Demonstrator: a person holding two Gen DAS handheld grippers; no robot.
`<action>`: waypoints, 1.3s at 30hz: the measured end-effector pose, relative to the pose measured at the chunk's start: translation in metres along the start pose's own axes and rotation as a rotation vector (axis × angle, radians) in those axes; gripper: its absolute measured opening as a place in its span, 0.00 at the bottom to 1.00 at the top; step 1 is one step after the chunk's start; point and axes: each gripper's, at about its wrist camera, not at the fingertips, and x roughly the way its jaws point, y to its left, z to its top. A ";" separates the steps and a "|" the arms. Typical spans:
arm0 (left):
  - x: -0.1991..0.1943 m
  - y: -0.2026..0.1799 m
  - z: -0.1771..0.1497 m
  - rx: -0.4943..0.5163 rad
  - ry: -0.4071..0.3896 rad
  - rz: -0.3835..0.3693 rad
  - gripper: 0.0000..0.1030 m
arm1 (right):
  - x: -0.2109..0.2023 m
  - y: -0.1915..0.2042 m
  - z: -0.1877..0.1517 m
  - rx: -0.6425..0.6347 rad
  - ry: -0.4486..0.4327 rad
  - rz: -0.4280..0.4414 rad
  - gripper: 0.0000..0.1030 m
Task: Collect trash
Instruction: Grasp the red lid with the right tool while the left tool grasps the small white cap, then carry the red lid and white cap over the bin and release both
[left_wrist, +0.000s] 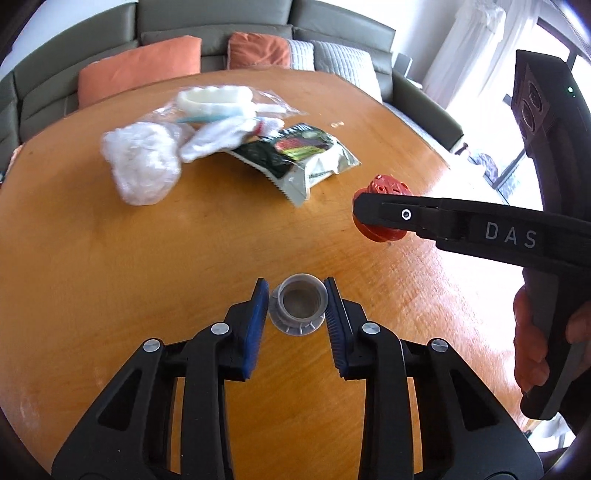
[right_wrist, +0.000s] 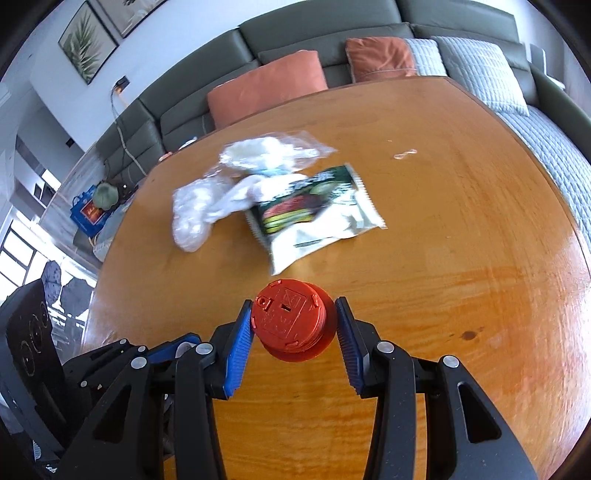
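Trash lies gathered on a round, glossy orange-brown wooden table (left_wrist: 110, 258) in front of a grey-green sofa (left_wrist: 332, 22) with orange cushions (left_wrist: 140, 70).

In the left wrist view, the left gripper (left_wrist: 297, 306) has its blue ribbed pads (left_wrist: 256, 325) pressed against either side of a small grey plastic cup with a flared rim (left_wrist: 298, 308), which stands upright on the wood at about 6 o'clock of the tabletop. No gap shows between pads and cup on either side.

At 3 o'clock of that view the right gripper (left_wrist: 382, 216) reaches in from the side, its black finger crossing a round red plastic cap (left_wrist: 384, 188). A hand (left_wrist: 532, 339) grips its black handle at 4 o'clock.

The right wrist view shows this cap (right_wrist: 291, 321) pinched between that gripper's (right_wrist: 293, 332) blue pads (right_wrist: 238, 354), tilted, its moulded top face turned toward the camera; whether it touches the table beneath cannot be told.

Farther out, toward 12 o'clock in both views, sits the rest of the litter: a crumpled green-and-white foil snack packet (left_wrist: 295, 158) with a serrated edge, touching a heap of scrunched clear plastic wrap (left_wrist: 142, 162) at its 9 o'clock side, and a clear bag holding white items (left_wrist: 218, 101) just behind them. That pile is blurred. A tiny pale scrap (right_wrist: 404, 153) lies apart at 1 o'clock.
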 end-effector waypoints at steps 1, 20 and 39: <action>-0.003 0.002 -0.001 -0.004 -0.004 0.002 0.30 | 0.000 0.006 -0.001 -0.007 0.001 0.006 0.44; -0.133 0.149 -0.090 -0.221 -0.099 0.163 0.30 | 0.037 0.229 -0.040 -0.276 0.070 0.153 0.44; -0.263 0.307 -0.235 -0.579 -0.175 0.391 0.30 | 0.102 0.476 -0.119 -0.611 0.242 0.378 0.44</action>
